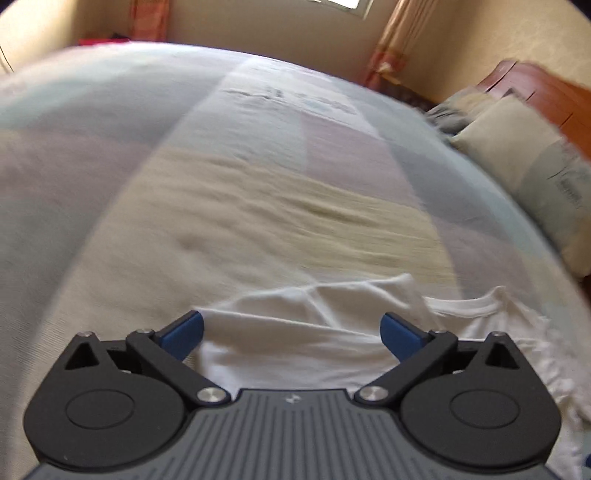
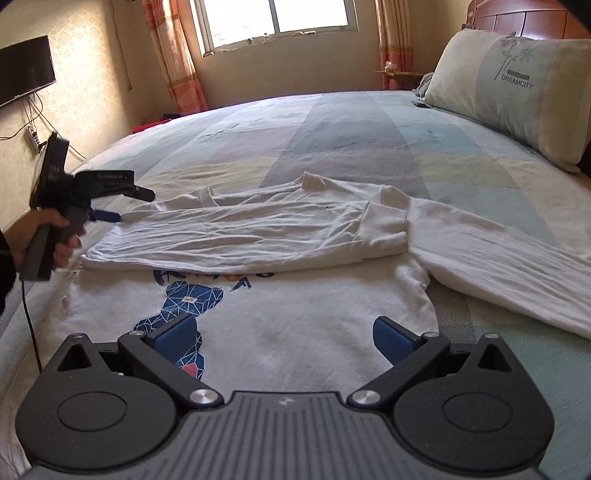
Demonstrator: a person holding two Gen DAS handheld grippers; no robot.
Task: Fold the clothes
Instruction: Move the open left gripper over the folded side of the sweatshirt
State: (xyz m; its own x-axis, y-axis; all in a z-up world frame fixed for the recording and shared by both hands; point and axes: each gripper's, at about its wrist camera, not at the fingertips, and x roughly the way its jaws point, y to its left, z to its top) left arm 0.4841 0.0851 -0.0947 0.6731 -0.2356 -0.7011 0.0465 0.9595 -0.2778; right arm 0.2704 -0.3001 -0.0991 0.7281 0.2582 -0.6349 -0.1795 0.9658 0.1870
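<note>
1. On a bed [image 2: 351,122] with a pastel patchwork cover, a white sweatshirt [image 2: 295,325] lies spread, its printed front up; the right gripper [image 2: 284,338] hovers just over the garment's near part, jaws wide apart and holding nothing.
2. A blue geometric bear print [image 2: 184,306] shows on the sweatshirt beside the right gripper's left blue pad [image 2: 173,338].
3. Beyond the print, a fold of the sweatshirt lies across the body, its edge running side to side just past the bear's head, and a cuffed sleeve [image 2: 384,221] rests on top of that fold.
4. To the right of the sweatshirt's body, the other sleeve [image 2: 517,269] stretches out flat over the bed cover toward the right edge of the frame.
5. At the sweatshirt's far-left corner, a hand [image 2: 40,236] grips the left gripper [image 2: 127,205]; its own camera shows the jaws wide apart over white fabric [image 1: 291,339], clamped on nothing. That view is blurred.
6. Past the sweatshirt's far edge, where the ribbed neckline [image 2: 258,190] lies, the bed cover runs open and unoccupied to the mattress's far side.
7. Far right of the sweatshirt, a long pillow [image 2: 517,96] marked "DREAMCITY" leans against a wooden headboard [image 2: 517,16].
8. Beyond the bed, a window [image 2: 277,22] with checked curtains [image 2: 173,55] fills the far wall; a dark screen [image 2: 22,70] hangs on the left wall.
</note>
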